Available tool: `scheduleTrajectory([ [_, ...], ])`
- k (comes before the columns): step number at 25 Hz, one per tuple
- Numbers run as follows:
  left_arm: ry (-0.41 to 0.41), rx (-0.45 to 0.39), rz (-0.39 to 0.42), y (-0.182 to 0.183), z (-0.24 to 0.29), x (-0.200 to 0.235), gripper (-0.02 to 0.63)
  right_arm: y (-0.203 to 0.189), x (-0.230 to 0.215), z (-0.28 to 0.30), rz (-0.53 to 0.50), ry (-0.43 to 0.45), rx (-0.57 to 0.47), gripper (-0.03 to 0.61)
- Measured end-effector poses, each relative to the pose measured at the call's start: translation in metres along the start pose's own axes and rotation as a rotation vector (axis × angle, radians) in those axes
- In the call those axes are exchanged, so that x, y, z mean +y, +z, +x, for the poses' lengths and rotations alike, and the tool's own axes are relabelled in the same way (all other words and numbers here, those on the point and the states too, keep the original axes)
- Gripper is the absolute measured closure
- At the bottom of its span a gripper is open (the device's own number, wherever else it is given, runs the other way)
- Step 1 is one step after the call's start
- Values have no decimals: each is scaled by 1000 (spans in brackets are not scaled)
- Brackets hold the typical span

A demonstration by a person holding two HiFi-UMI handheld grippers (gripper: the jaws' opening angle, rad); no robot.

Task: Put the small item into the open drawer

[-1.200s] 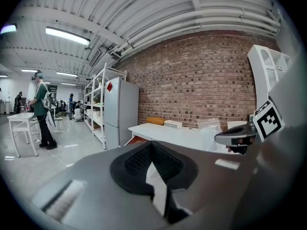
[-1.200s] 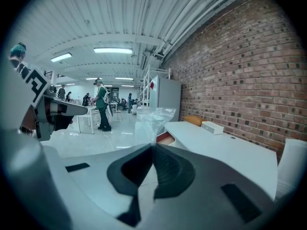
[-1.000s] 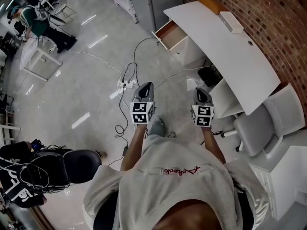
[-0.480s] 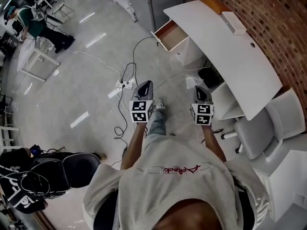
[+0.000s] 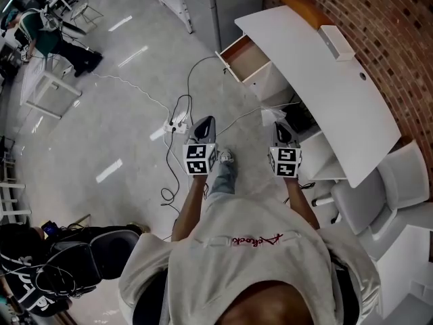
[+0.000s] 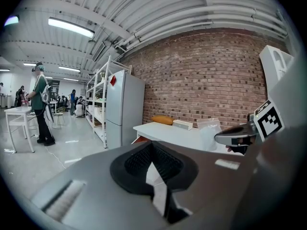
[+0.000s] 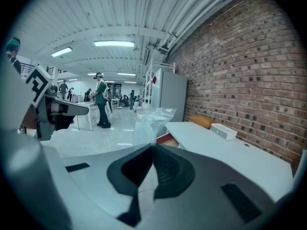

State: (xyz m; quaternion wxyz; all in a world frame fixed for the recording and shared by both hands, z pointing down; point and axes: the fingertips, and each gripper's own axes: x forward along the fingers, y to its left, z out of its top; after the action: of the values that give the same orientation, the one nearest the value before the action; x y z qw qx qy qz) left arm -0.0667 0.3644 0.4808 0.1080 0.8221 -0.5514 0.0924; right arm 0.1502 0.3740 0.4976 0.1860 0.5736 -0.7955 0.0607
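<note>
White desk (image 5: 318,73) and open drawer (image 5: 245,54), upper centre, loom closer now as the right tongs (image 7: 152,145) carry the clear bag (image 7: 153,119) pinched tight, left tongs (image 6: 152,146) closed on nothing, so drop-off looks near.

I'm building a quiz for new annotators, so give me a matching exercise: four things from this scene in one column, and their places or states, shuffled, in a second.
Things:
1. drawer
2. orange cushion
3. power strip
4. clear bag

Places or states:
A. lying on the floor
B. pinched in the right gripper
C. on the far end of the white desk
D. pulled open

Pairs: 1-D, 2-C, 3-A, 4-B
</note>
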Motion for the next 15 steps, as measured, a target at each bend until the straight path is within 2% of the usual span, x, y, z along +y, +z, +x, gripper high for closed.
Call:
scheduleTrajectory([
  [15, -34, 2, -17, 55, 114, 77, 604, 69, -18, 124, -11, -21, 18, 566],
])
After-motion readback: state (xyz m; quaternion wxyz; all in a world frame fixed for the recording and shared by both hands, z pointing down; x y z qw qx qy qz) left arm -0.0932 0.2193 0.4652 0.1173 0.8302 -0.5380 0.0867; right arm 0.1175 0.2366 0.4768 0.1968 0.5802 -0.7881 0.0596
